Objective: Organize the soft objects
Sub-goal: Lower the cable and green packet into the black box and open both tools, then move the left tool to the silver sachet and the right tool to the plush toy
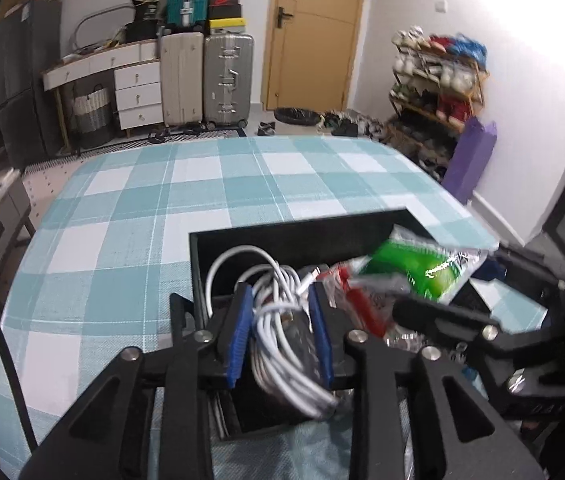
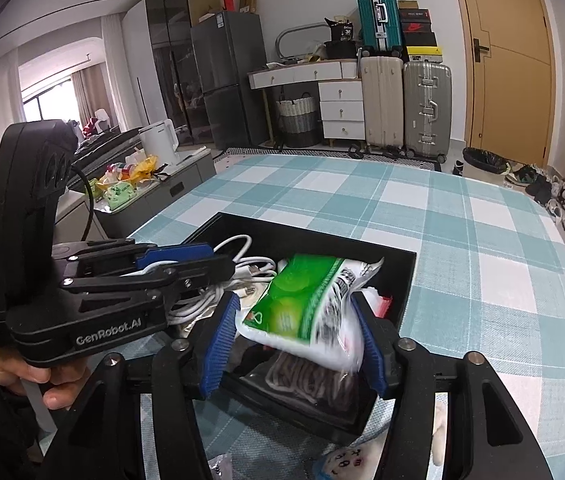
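Claws, two: left claw, right claw, one black box, one green packet, one white cable bundle

Both wrist views look down closely (side by side) into one black box.

Green-and-white packet between right gripper pads, above black box.

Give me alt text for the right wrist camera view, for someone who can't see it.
The right gripper has a green and white packet between its blue pads above a black box on a teal checked tablecloth. Beside it the left gripper reaches over a coiled white cable in the same box.
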`<action>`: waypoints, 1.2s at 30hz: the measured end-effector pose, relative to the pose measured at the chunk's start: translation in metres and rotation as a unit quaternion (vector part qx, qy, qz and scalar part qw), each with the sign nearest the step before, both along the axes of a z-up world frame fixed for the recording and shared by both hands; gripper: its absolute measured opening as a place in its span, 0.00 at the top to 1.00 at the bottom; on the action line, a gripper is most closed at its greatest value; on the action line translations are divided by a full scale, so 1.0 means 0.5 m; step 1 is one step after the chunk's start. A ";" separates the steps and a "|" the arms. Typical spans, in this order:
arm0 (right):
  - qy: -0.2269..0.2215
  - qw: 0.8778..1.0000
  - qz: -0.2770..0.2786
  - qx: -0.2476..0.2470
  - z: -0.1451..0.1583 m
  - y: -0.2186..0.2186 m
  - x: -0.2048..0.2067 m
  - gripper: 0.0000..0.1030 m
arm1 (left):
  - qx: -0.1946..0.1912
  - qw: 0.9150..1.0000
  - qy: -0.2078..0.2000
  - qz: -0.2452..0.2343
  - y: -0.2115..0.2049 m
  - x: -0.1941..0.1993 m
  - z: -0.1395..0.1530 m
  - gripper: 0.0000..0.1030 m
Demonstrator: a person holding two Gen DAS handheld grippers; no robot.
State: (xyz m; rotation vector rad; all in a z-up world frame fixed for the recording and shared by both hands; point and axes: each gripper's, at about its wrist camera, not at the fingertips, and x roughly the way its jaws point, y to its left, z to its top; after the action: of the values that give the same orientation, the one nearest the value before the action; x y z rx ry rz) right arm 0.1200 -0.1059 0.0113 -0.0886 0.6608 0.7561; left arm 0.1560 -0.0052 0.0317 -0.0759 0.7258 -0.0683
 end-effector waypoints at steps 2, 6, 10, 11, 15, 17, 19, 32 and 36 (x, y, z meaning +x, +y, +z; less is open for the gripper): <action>-0.003 1.000 -0.004 0.006 0.005 -0.011 -0.003 0.35 | -0.008 1.000 0.002 -0.015 -0.005 -0.007 0.003 0.48; -0.011 1.000 -0.021 0.011 0.014 -0.038 -0.013 0.16 | 0.003 1.000 -0.007 -0.017 -0.014 -0.026 0.018 0.46; -0.015 0.999 -0.036 0.017 0.025 -0.068 -0.031 0.01 | 0.001 1.000 -0.027 0.001 -0.006 -0.055 0.037 0.00; -0.018 0.999 -0.039 0.015 0.027 -0.078 -0.039 0.01 | -0.002 0.999 -0.042 0.012 0.000 -0.071 0.046 0.00; -0.019 0.999 -0.047 0.013 0.030 -0.112 -0.061 0.01 | 0.001 0.998 -0.050 0.033 0.012 -0.102 0.055 0.00; -0.014 0.999 -0.048 0.013 0.028 -0.125 -0.069 0.01 | 0.002 0.998 -0.050 0.035 0.013 -0.117 0.055 0.00; -0.015 0.999 -0.050 0.009 0.023 -0.135 -0.081 0.01 | 0.004 0.998 -0.053 0.039 0.010 -0.134 0.053 0.00; 0.008 0.999 -0.040 -0.031 -0.014 -0.160 -0.122 0.01 | 0.021 0.999 -0.034 0.021 -0.028 -0.185 0.015 0.00; 0.000 0.998 -0.050 -0.038 -0.010 -0.167 -0.122 0.01 | 0.020 0.999 -0.027 0.016 -0.040 -0.191 0.005 0.00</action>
State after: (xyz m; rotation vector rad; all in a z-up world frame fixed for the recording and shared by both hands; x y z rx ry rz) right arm 0.0588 -0.1894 0.0061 -0.1247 0.6899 0.6357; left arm 0.0604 -0.0252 0.0340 -0.0480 0.6712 -0.0244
